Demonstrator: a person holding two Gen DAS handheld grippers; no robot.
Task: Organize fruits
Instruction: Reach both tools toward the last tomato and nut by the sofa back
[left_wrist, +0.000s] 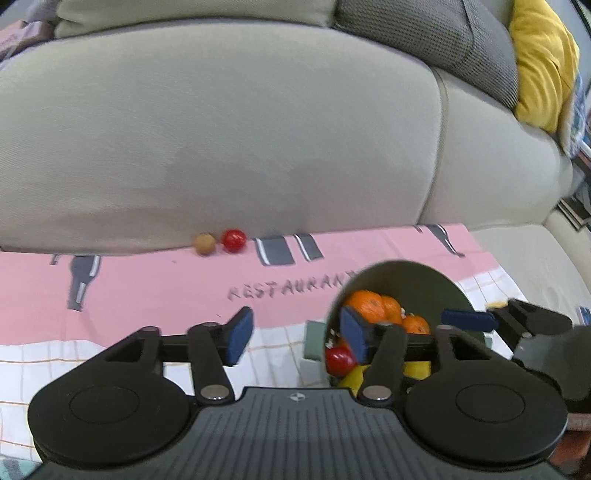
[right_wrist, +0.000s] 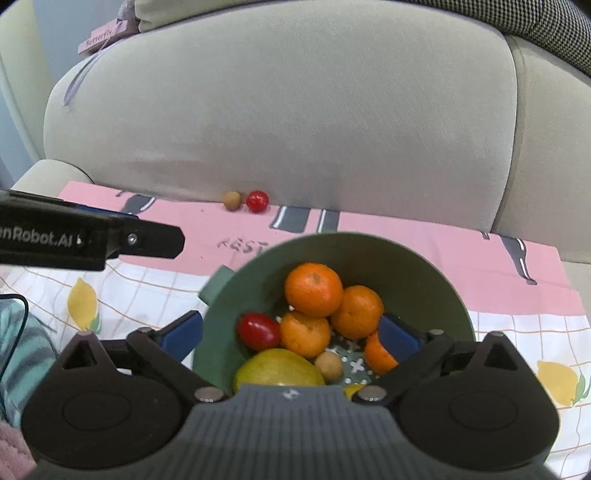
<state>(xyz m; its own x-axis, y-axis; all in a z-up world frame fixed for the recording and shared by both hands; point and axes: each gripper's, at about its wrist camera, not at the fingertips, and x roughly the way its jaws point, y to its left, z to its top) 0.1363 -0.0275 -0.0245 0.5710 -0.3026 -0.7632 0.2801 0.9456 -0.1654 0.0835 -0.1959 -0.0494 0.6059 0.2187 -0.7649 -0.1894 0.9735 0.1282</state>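
Sofa (right_wrist: 288, 110): beige cushions, filling the background behind everything.
Cloth (right_wrist: 443, 254): pink band printed with grey bottles and "RESTAURANT", then white check with lemons, spread on the seat.
Bowl (right_wrist: 424, 273): dull green, round, with a perforated bottom and a side handle; it sits on the cloth, just before the right gripper.
Bowl contents: several oranges (right_wrist: 314, 290), a yellow-green fruit (right_wrist: 277, 369), a red tomato (right_wrist: 258, 331), a small brown fruit (right_wrist: 328, 365).
Loose fruit: a second red tomato (right_wrist: 257, 201) and a second brown fruit (right_wrist: 232, 200), side by side against the sofa back.
Left gripper (left_wrist: 295, 334): jaws parted, nothing between.
Right gripper (right_wrist: 291, 336): jaws spread wide over the bowl, gripping nothing.
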